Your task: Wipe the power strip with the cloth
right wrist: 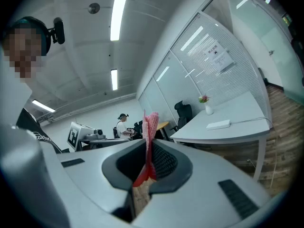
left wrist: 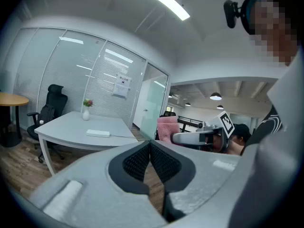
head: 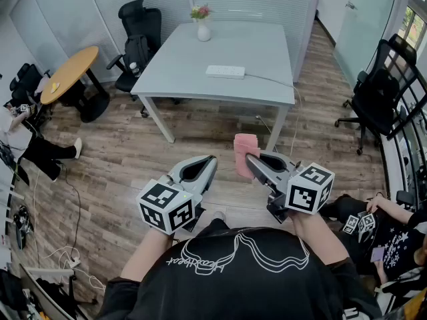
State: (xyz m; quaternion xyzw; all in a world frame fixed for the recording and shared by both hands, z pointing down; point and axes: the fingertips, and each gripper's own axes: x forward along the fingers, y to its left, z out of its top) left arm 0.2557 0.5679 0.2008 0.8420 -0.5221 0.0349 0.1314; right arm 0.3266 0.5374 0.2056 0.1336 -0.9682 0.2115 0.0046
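1. Far across the wood floor stands a grey table (head: 267,89). A vase of flowers (head: 203,27) sits at its far edge, and a black office chair (head: 139,35) and a round wooden table (head: 67,73) are to the left.
2. The power strip (head: 225,71) is a slim white bar lying flat mid-table, well apart from both grippers.
3. Its long axis runs left to right, and its cable (head: 270,80) leaves the right end.
4. The right gripper (head: 248,157) is clamped on a pink cloth (head: 243,144). The left gripper (head: 212,160) has its jaws pressed together, holding nothing.
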